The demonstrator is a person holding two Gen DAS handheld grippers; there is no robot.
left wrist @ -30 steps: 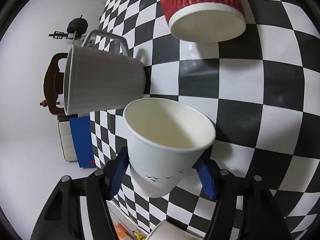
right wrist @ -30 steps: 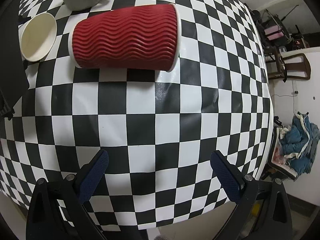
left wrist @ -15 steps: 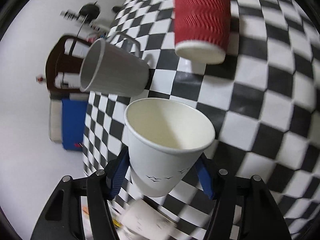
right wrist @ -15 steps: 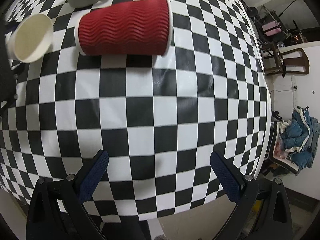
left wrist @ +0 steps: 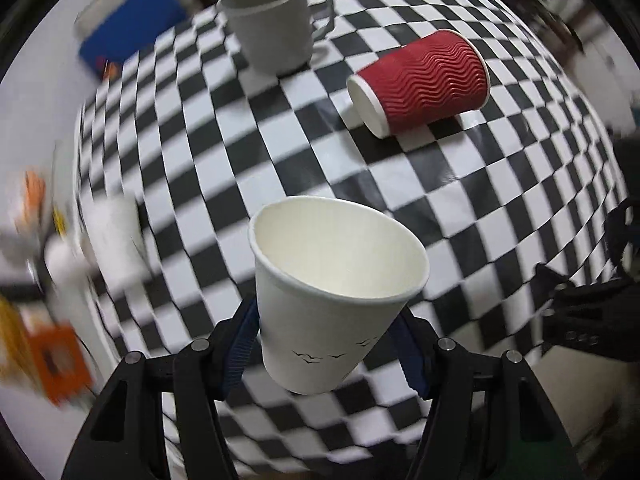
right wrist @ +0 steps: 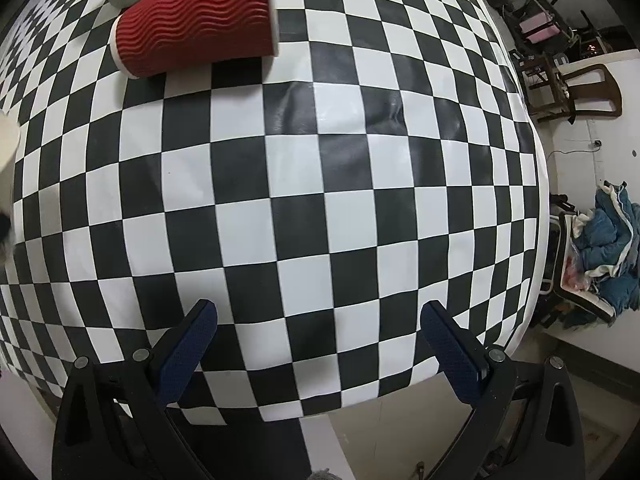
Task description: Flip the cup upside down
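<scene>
Lighting: even, indoor, moderately bright; soft shadows. Glare: pale sheen on the glossy checkered tablecloth (right wrist: 344,120), showing its wrinkles. Blur: left view smeared by motion, worst at its left edge; white paper cup (left wrist: 332,296) sharp. Distortion: strong fisheye bulge, dark corners, both views.

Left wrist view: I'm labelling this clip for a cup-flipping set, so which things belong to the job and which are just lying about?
In the job:
- white paper cup, mouth facing away from the camera, gripped low on its sides
- left claw, shut on it

Lying about:
- red ribbed cup, on its side on the checkered table
- grey mug, upright
- right claw, open, holding nothing
</scene>
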